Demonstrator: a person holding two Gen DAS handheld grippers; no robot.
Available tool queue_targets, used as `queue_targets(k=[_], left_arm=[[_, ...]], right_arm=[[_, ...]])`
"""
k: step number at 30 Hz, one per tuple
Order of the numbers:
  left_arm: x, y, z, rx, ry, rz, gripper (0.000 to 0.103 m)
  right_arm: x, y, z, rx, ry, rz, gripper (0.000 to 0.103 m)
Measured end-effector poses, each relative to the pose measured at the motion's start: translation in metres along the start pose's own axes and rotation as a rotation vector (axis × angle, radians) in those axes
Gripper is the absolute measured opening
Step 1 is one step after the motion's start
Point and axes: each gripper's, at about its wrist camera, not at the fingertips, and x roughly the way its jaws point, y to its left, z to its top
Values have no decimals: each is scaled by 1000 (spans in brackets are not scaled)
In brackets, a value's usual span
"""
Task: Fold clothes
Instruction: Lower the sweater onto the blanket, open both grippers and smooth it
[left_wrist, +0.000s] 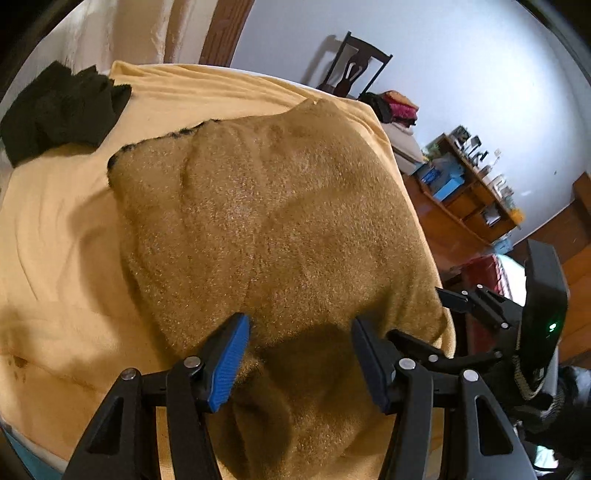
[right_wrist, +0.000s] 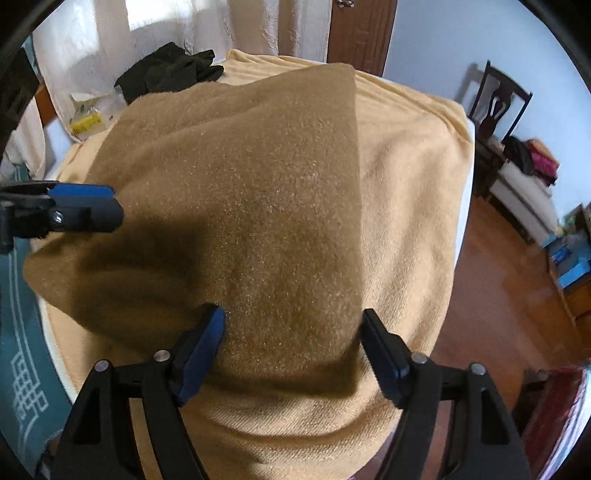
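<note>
A fuzzy tan fleece garment lay flat in a rough trapezoid on the counter's pale yellow woven cloth. Both the left claw and right claw hovered over its near edge, spread wide, gripping nothing. Crumpled black clothing sat at the far corner.

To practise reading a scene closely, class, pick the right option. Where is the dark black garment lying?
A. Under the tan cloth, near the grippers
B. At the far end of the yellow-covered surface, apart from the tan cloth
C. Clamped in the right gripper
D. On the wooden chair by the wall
B: the black garment lies bunched at the far end of the yellow cover, apart from the tan cloth.
</note>
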Motion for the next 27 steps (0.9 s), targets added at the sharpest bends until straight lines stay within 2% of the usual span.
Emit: queue_targets(k=[3, 5, 9, 13, 16, 20, 24, 27], left_arm=[[1, -4, 5, -2, -18, -8, 60], [-4, -14, 1, 36, -37, -41, 61], [-9, -31, -19, 108, -14, -43, 61], [8, -21, -29, 64, 34, 1, 61], [18, -6, -31, 16, 50, 9, 61], [22, 5, -29, -65, 36, 8, 61], [21, 9, -30, -107, 21, 12, 61], [16, 14, -32, -148, 12, 11, 61]], right_arm=[[-5, -6, 8, 19, 42, -1, 80], [-12, -12, 14, 34, 59, 4, 80], [-43, -21, 37, 25, -29, 19, 81], [-43, -9, 81, -6, -77, 70, 81], [-30, 18, 109, -46, -78, 132, 81], [6, 24, 141, -99, -24, 223, 81], [50, 34, 154, -184, 60, 223, 82], [63, 36, 161, -210, 98, 236, 85]])
